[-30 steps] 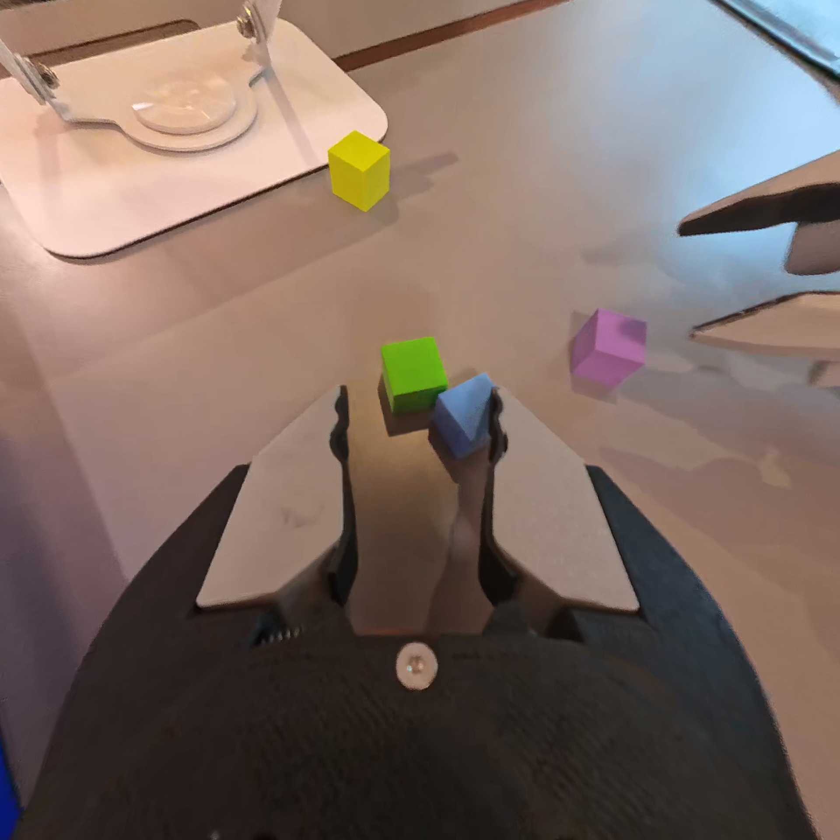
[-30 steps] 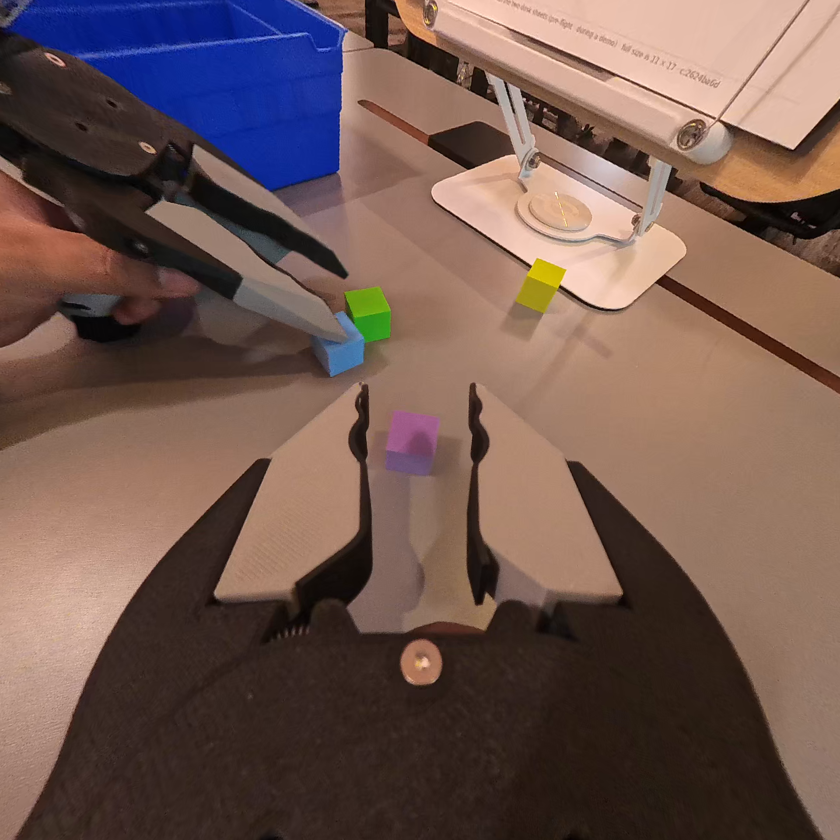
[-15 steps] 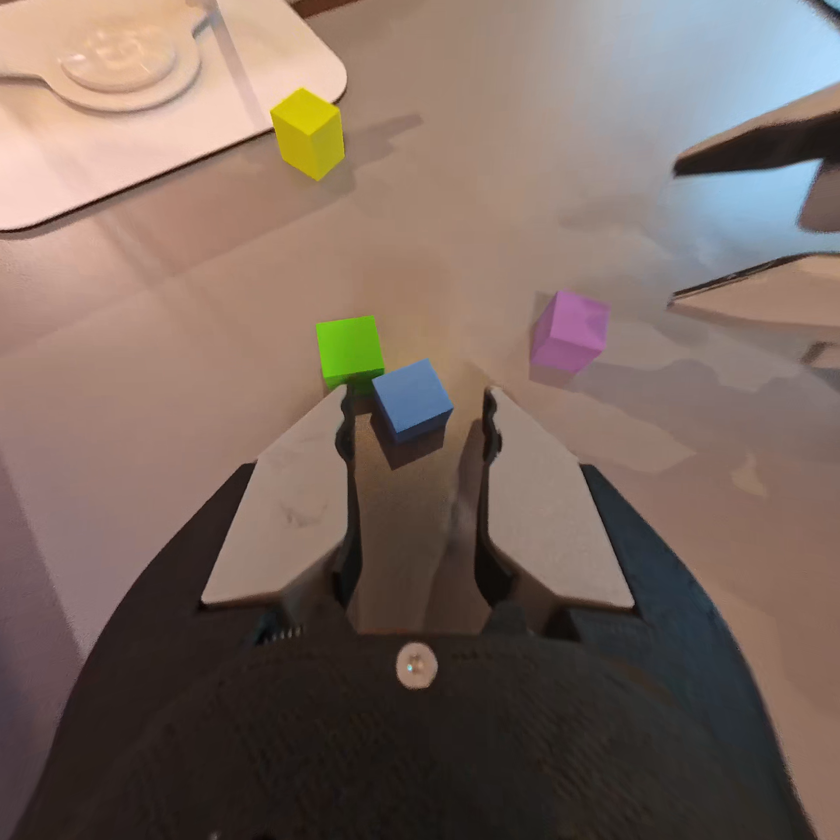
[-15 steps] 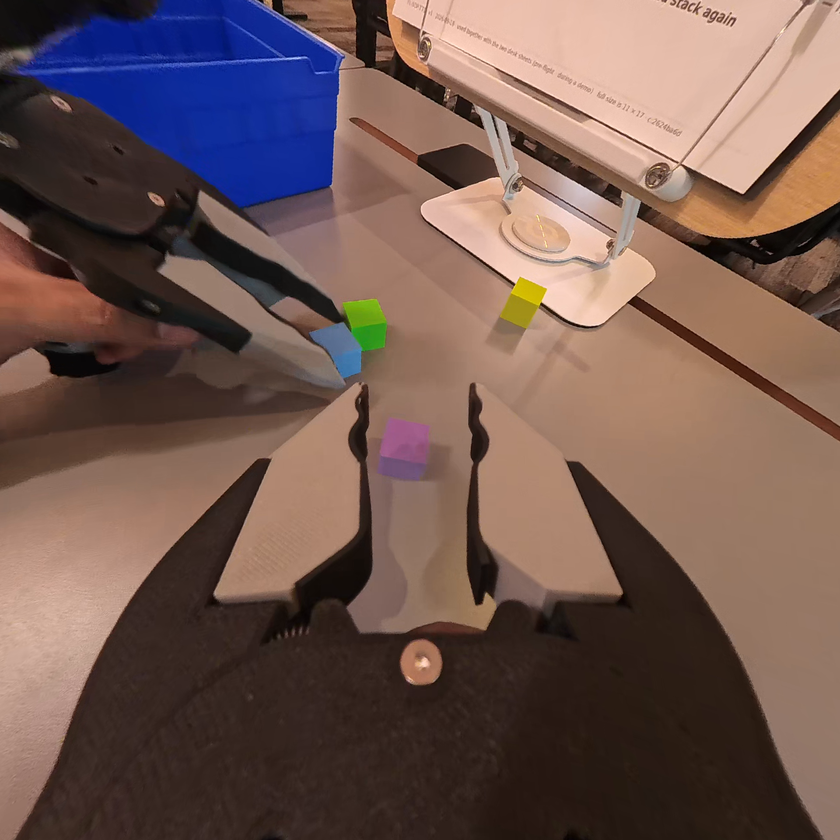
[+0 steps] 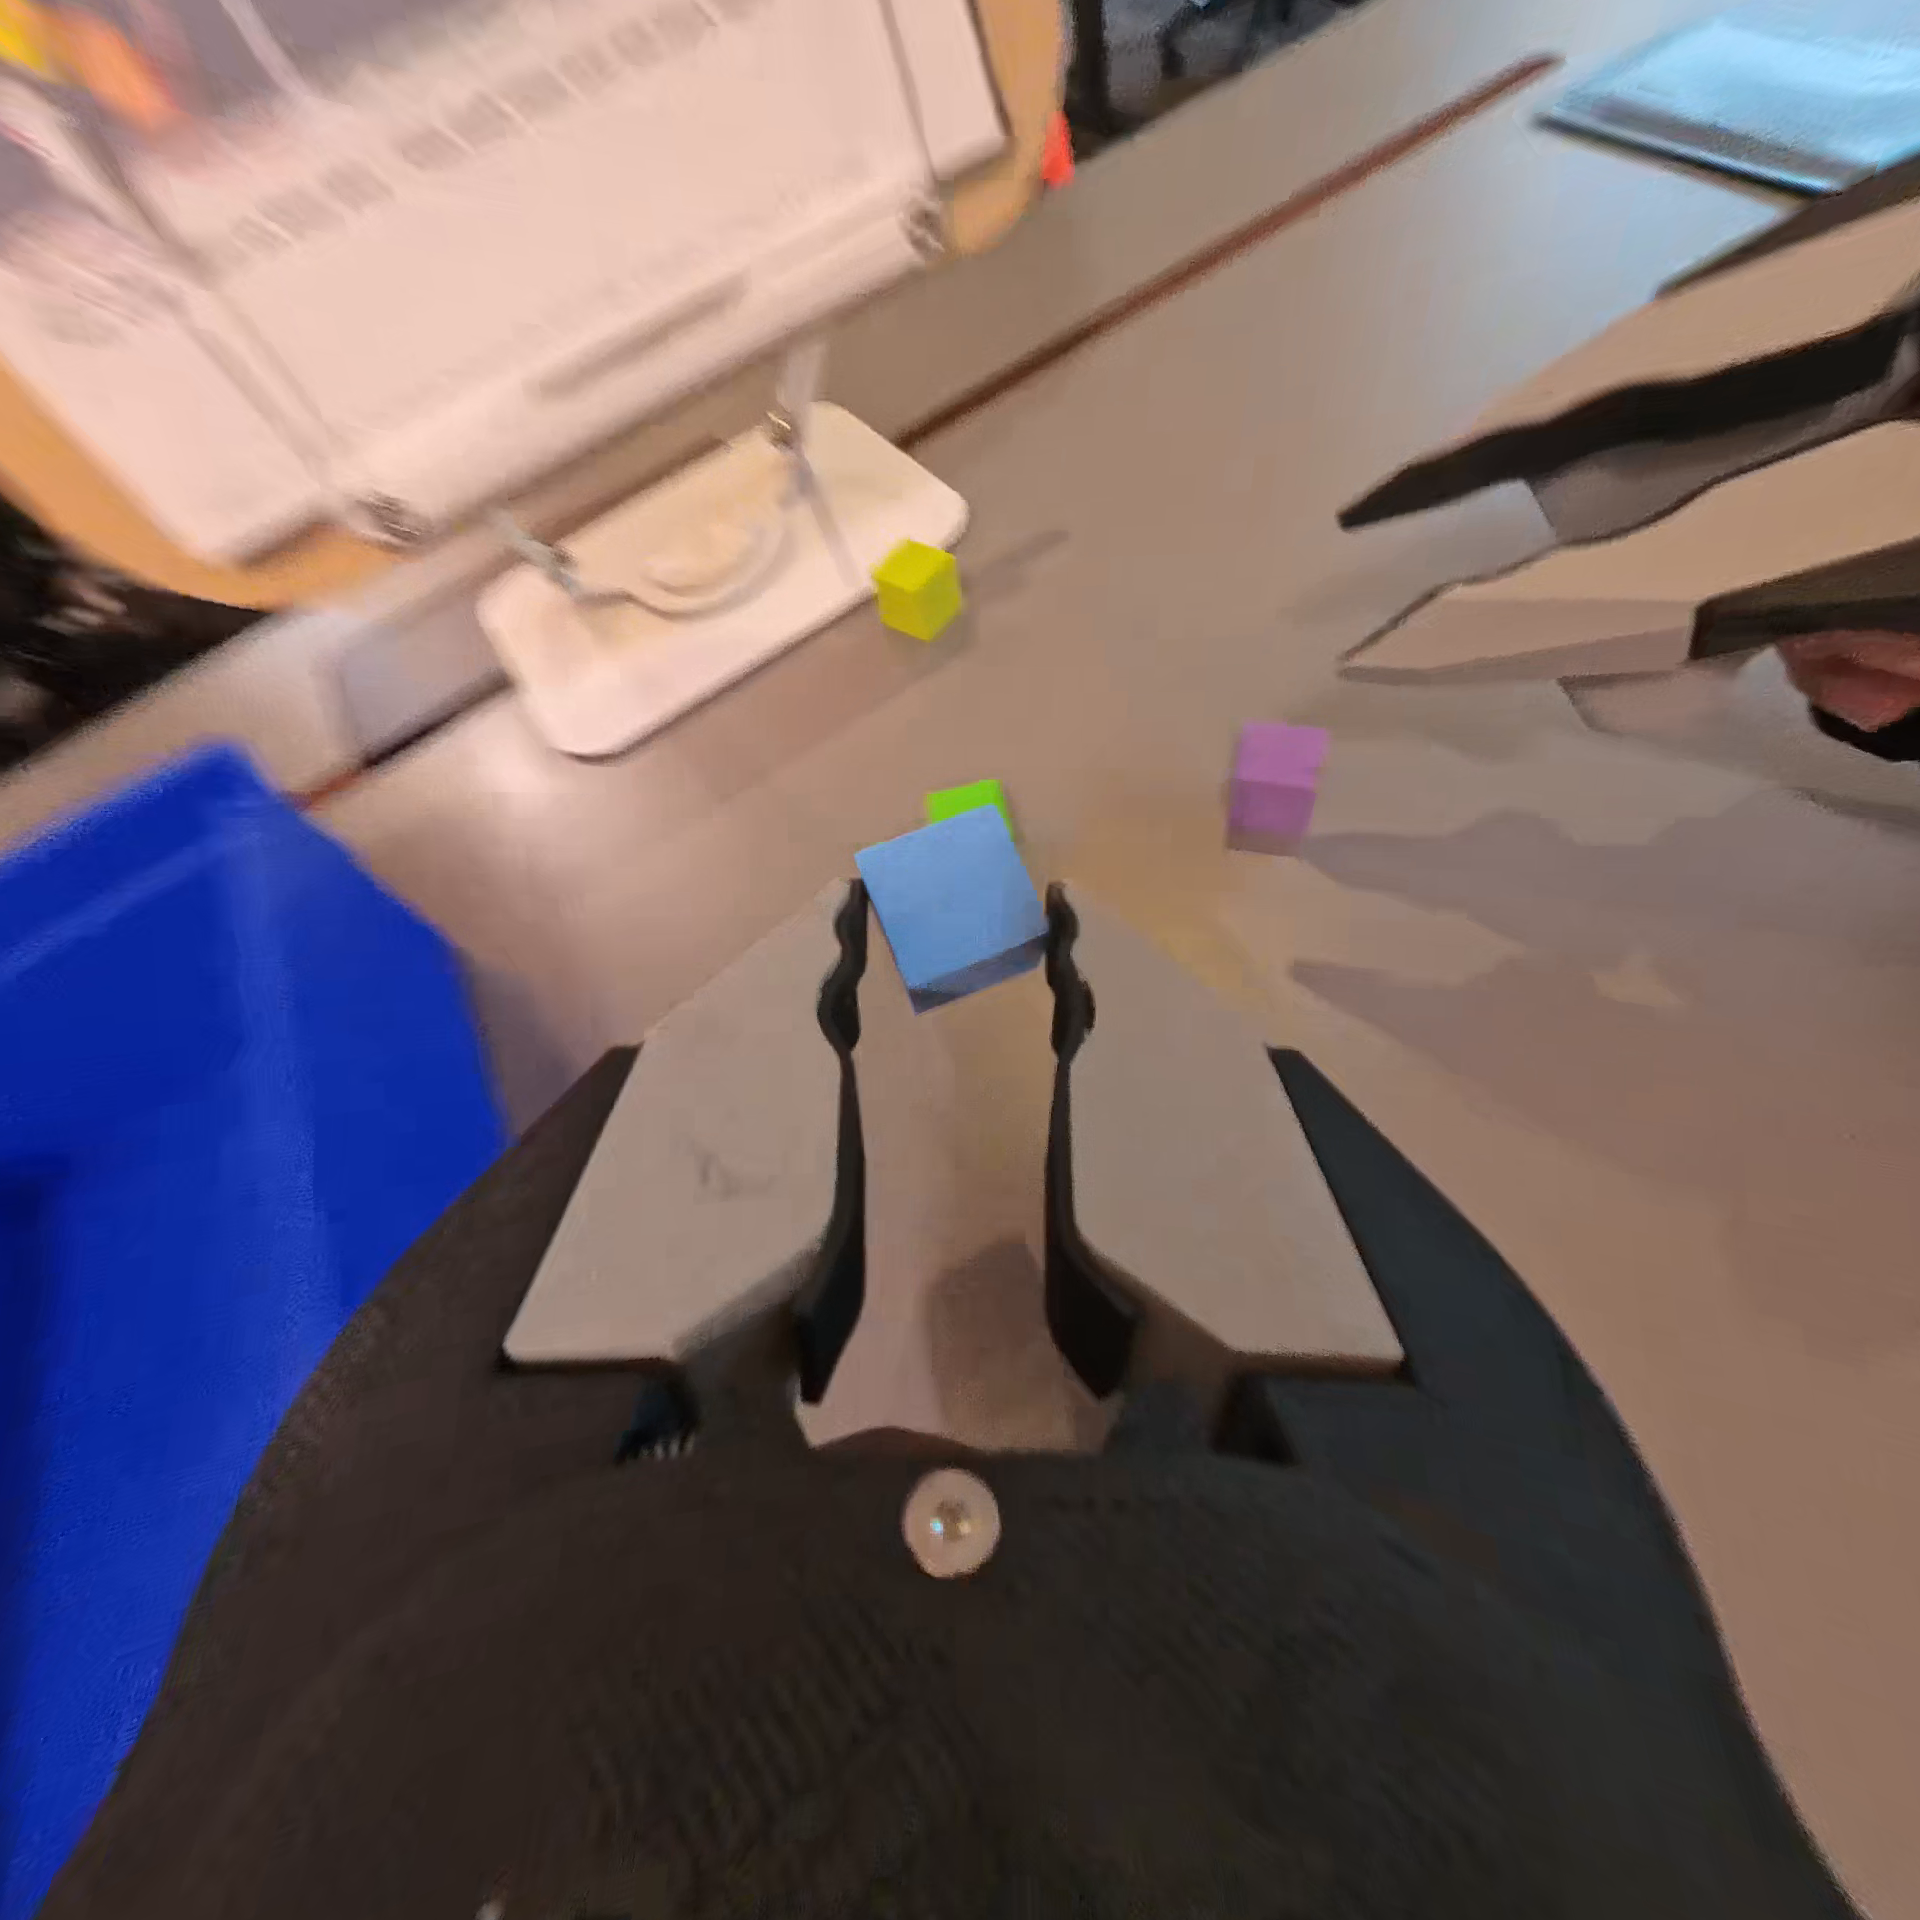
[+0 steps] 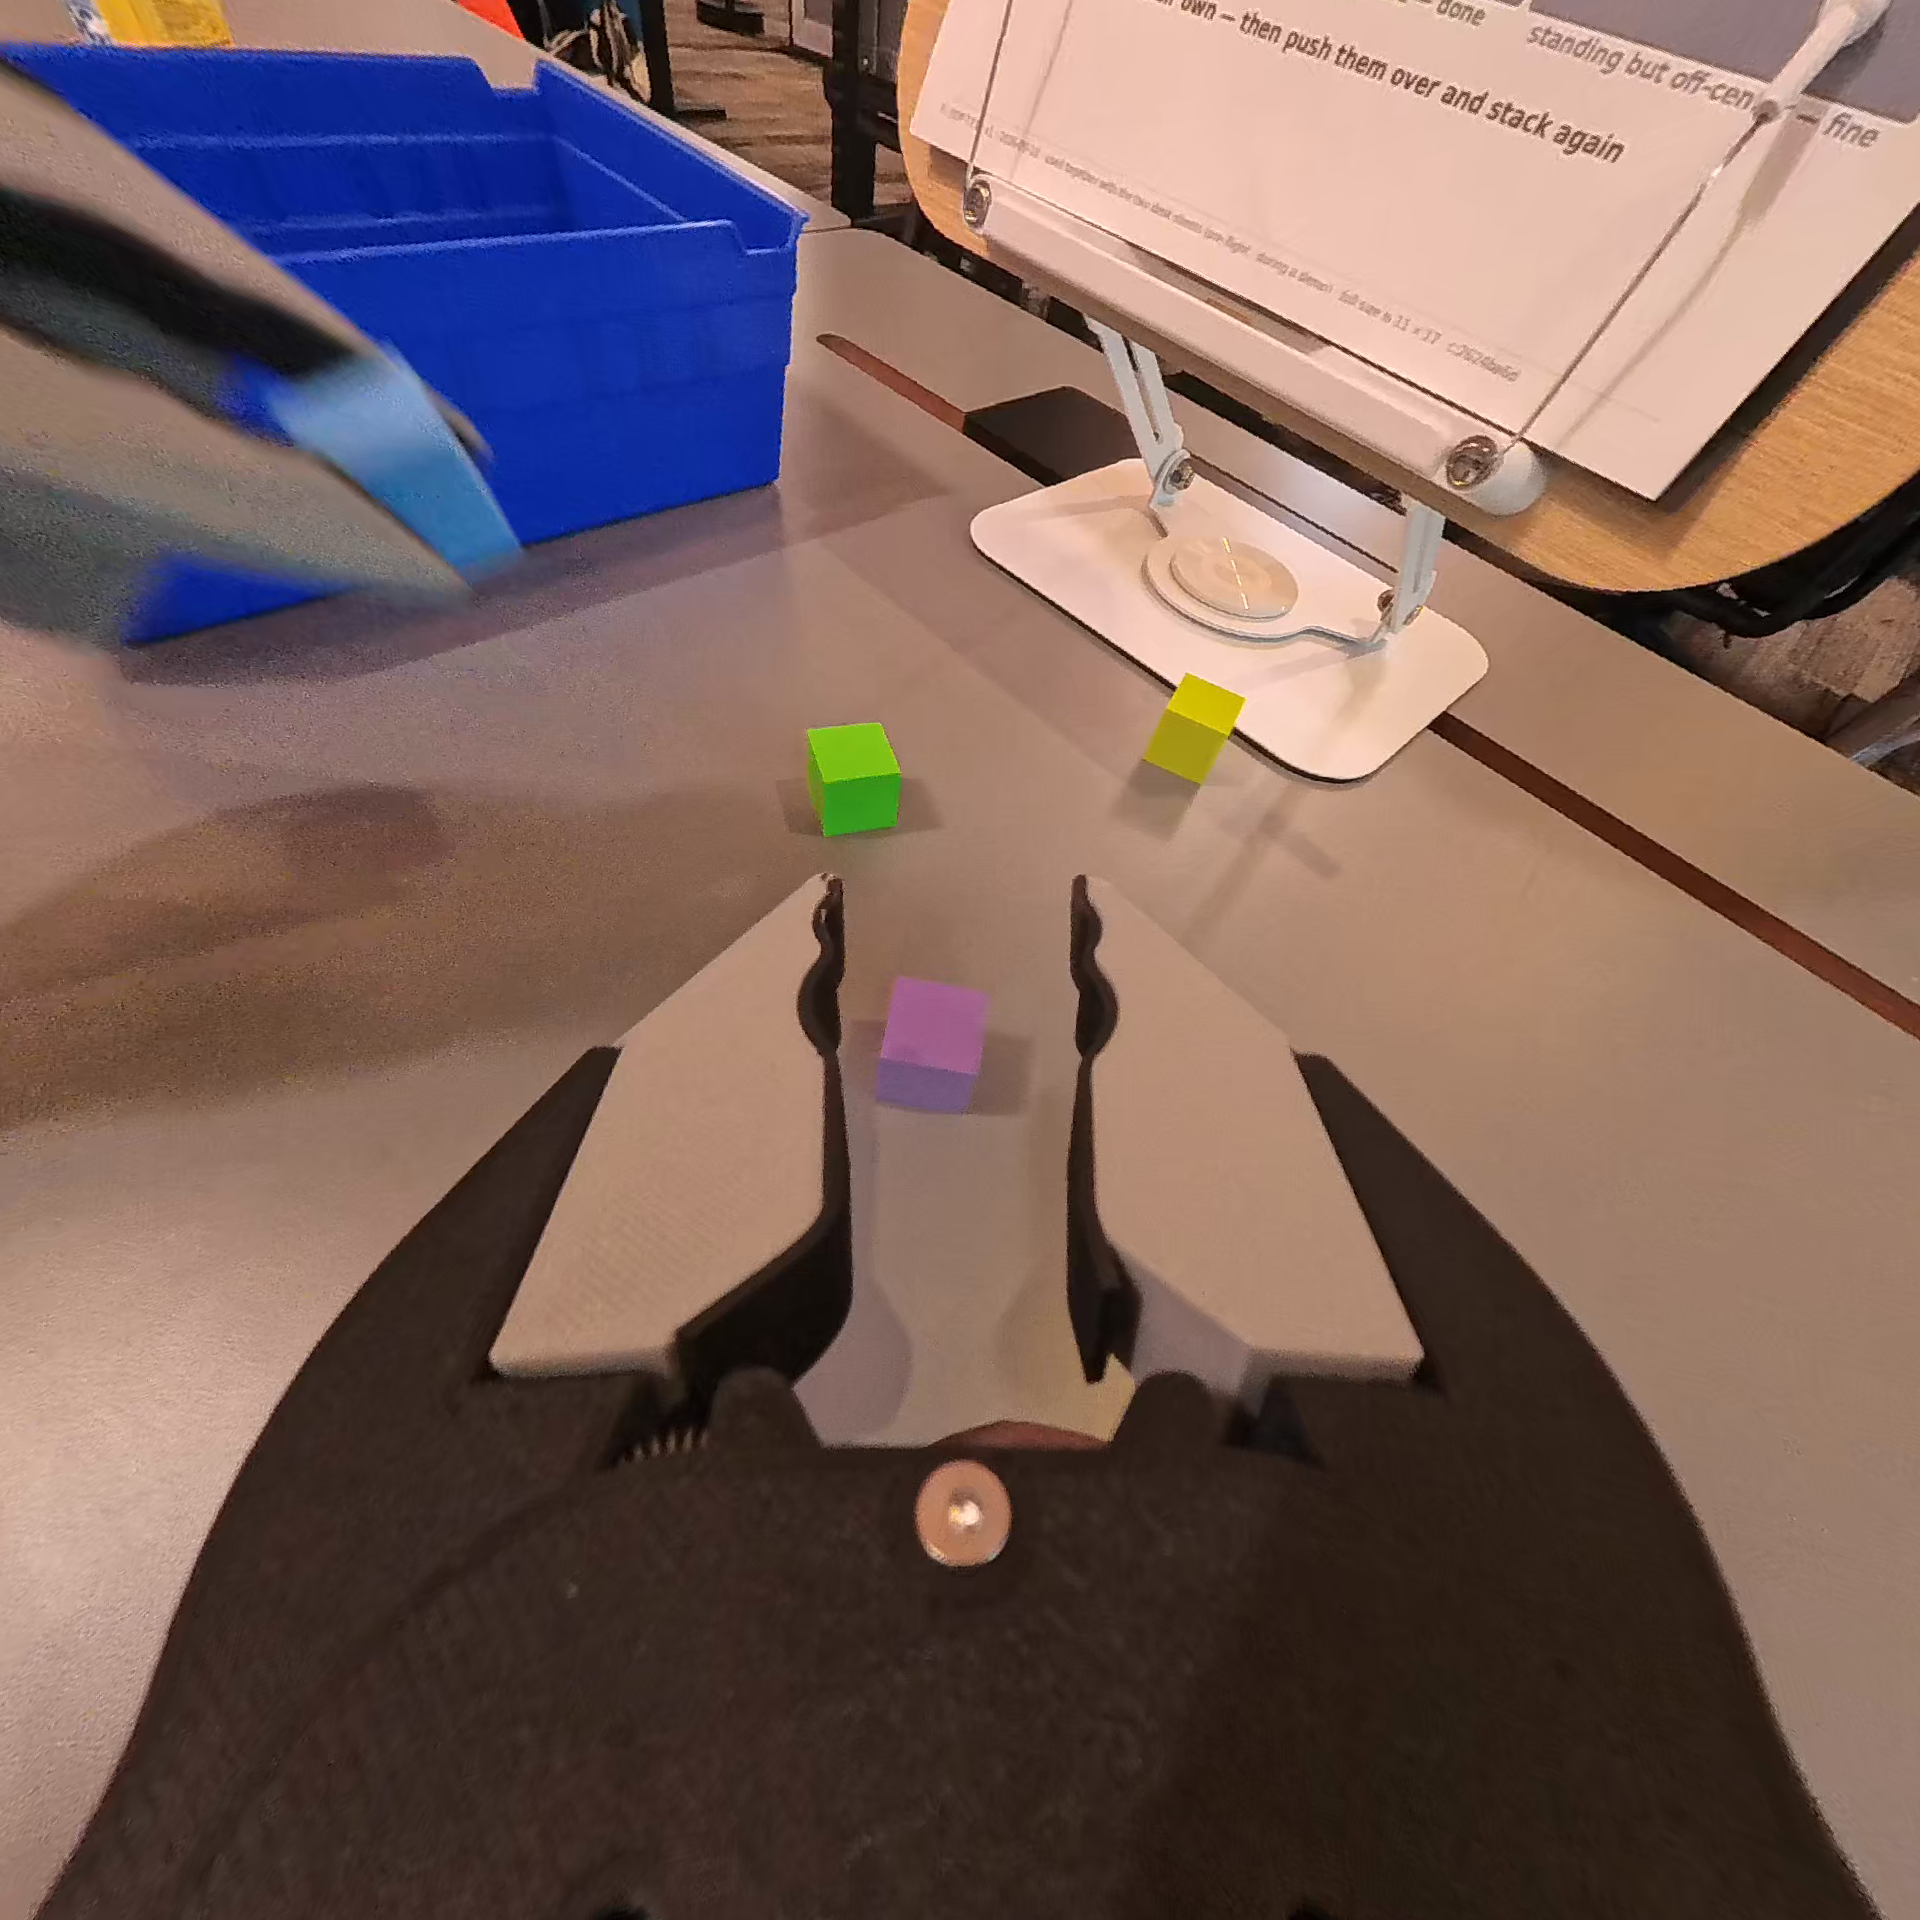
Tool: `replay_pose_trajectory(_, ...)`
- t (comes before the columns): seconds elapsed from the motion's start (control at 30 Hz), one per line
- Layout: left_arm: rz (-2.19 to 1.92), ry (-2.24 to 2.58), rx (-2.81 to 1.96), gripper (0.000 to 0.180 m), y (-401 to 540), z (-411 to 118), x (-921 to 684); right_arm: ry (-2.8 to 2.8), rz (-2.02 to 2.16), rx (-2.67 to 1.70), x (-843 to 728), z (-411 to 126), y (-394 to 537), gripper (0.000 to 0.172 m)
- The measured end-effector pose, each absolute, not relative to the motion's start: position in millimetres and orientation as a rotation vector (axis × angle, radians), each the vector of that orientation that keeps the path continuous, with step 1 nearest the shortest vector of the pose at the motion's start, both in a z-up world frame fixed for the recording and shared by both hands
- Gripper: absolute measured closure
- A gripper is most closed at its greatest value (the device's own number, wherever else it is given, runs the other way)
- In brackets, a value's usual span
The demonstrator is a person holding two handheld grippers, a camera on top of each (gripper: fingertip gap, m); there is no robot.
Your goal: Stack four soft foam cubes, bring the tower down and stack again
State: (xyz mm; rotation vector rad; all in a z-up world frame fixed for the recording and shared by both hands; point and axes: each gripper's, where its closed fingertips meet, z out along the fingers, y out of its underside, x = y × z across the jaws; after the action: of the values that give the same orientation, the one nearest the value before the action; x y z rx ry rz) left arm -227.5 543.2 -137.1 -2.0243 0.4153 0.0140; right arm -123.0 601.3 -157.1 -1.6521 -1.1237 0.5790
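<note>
A: From my left wrist view I see the left gripper point(image 5: 951, 899) closed on the blue cube point(image 5: 951, 904), both pads against its sides, the cube tilted and raised off the table point(image 5: 1455, 1091). The green cube point(image 5: 968, 802) peeks out just behind it.

B: My right wrist view shows that green cube in full at centre frame, and the blue one only as a blur between the other gripper's fingers at upper left.

A: And your own fingers?

B: The right gripper point(image 6: 951, 894) is parted, holding nothing. The purple cube point(image 6: 932, 1041) sits on the table between the fingers, back from the tips, with a gap on each side.

A: The yellow cube point(image 6: 1193, 727)?

B: Upper right of centre, touching the edge of the white stand base point(image 6: 1351, 707). The table is grey, with a blue bin point(image 6: 582, 312) at upper left.
</note>
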Motion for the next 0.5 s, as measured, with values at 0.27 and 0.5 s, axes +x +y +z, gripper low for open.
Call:
replay_pose_trajectory(0.27,0.226,0.099,-2.118,0.148,500.6,-88.2,-411.6,-1.15,0.553,-1.647,-126.6,-161.9,598.1,0.131)
replay_pose_trajectory(0.5,0.117,-0.033,-2.459,0.127,508.2,-184.9,-467.4,-1.145,0.551,-1.657,-125.6,-163.8,600.2,0.131)
